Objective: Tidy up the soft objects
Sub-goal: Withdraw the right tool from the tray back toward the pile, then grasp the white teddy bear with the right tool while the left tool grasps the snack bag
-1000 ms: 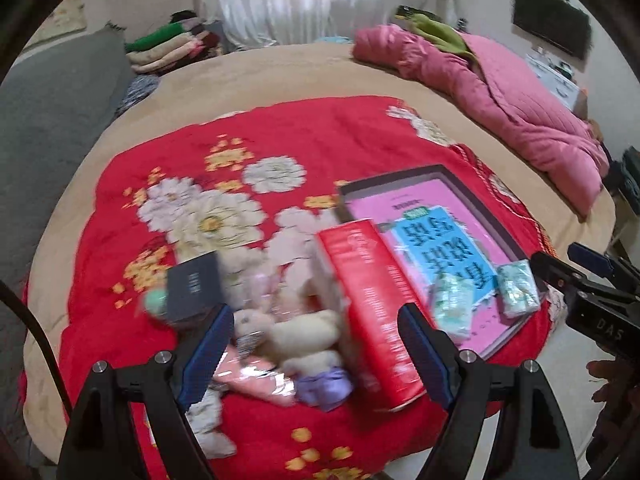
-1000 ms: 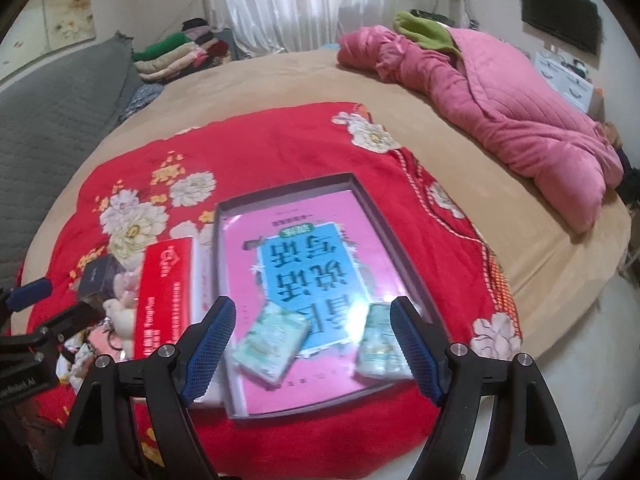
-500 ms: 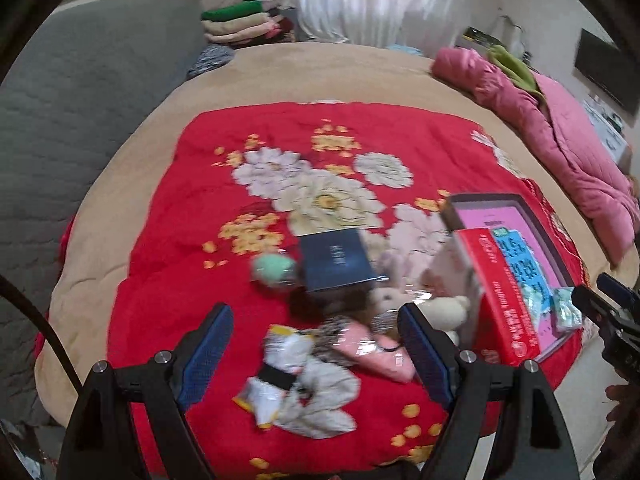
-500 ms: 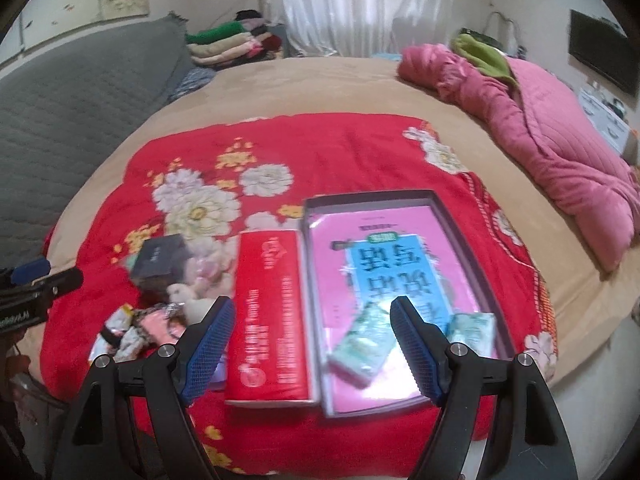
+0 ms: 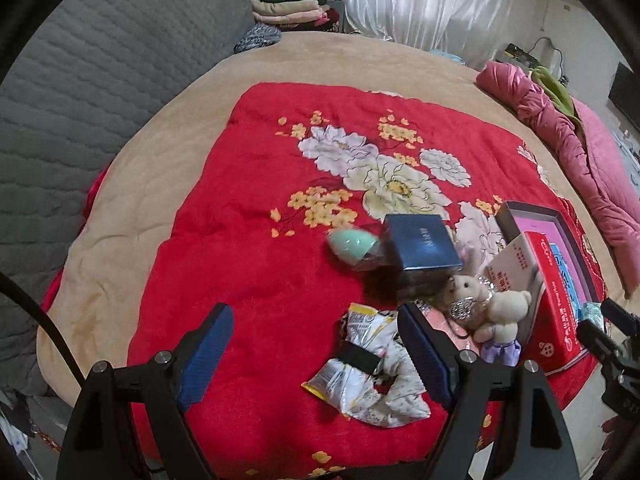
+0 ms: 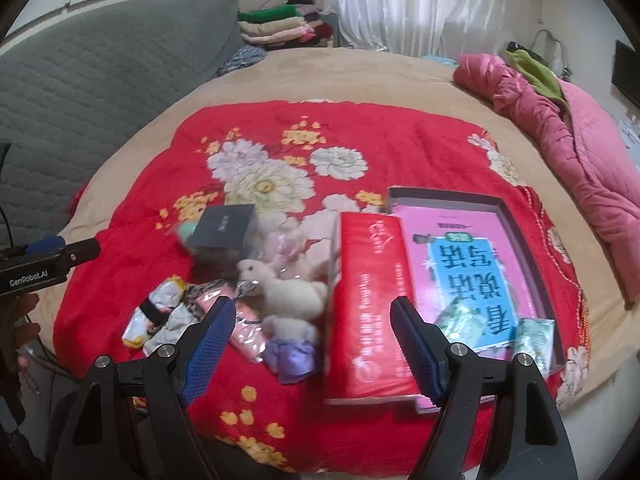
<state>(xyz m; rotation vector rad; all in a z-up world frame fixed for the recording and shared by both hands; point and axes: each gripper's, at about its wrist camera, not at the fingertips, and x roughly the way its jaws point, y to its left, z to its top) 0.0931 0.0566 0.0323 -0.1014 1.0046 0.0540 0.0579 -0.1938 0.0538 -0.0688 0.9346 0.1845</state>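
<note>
On the red flowered blanket [image 5: 248,216] lies a heap of soft things: a cream plush rabbit [image 6: 286,292] in a purple skirt [image 5: 500,350], a white patterned cloth with a black band [image 5: 372,376], a pink wrapped pack [image 6: 248,330] and a mint egg-shaped sponge [image 5: 352,244]. A dark blue box [image 5: 424,242] sits on top of the heap. My left gripper [image 5: 316,354] hangs open over bare blanket, left of the cloth. My right gripper [image 6: 312,344] is open above the rabbit and the red box [image 6: 368,304]. Nothing is between either pair of fingers.
A grey tray [image 6: 516,220] holds a pink and blue book [image 6: 472,272] and two small green packets [image 6: 460,320]. A pink quilt [image 6: 580,136] lies at the bed's right edge. A grey headboard [image 5: 80,100] and folded clothes [image 6: 280,26] are at the back left.
Both grippers have swung left across the bed. The heap and tray have slid right in both views. Neither gripper's opening has changed.
</note>
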